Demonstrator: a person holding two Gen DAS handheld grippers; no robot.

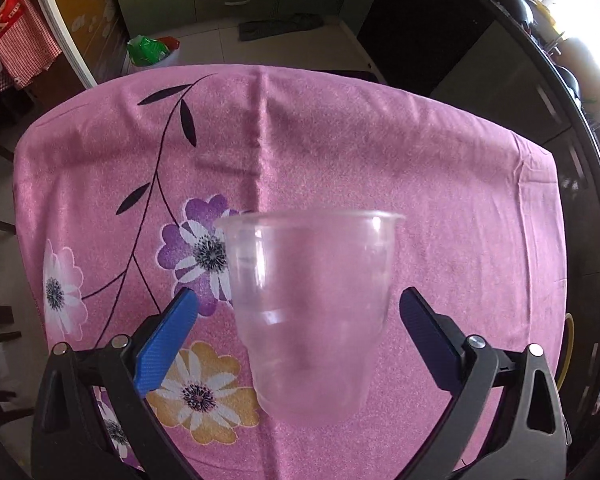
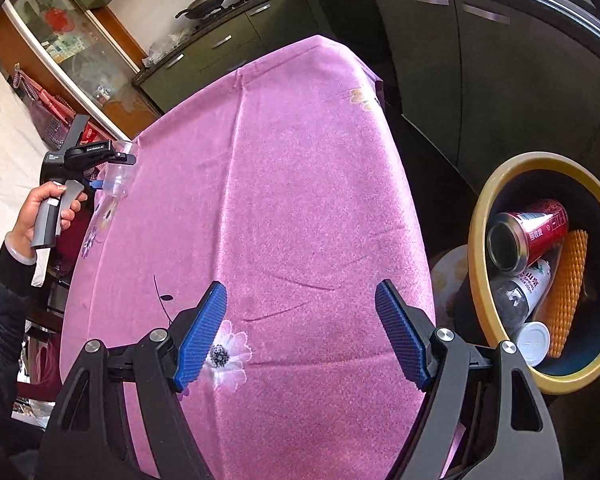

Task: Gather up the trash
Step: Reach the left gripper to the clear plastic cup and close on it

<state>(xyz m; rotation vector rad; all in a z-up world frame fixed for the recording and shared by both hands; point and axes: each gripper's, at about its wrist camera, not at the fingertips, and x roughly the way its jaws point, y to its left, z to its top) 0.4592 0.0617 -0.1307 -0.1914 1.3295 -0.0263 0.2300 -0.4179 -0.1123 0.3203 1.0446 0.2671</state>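
Clear plastic cup [image 1: 310, 300] stands upright on the pink tablecloth [image 1: 440, 200], mouth up, between the left gripper's [image 1: 298, 306] spread blue pads, untouched. The right gripper [image 2: 300, 300] gapes empty.

A table [image 1: 440, 184] is covered by a pink cloth [image 1: 340, 152] printed with flowers and dark leafy stems, creased down its middle. A clear plastic cup [image 1: 308, 276] is seen upright low in the left wrist frame's centre, though contact with the cloth cannot be told.
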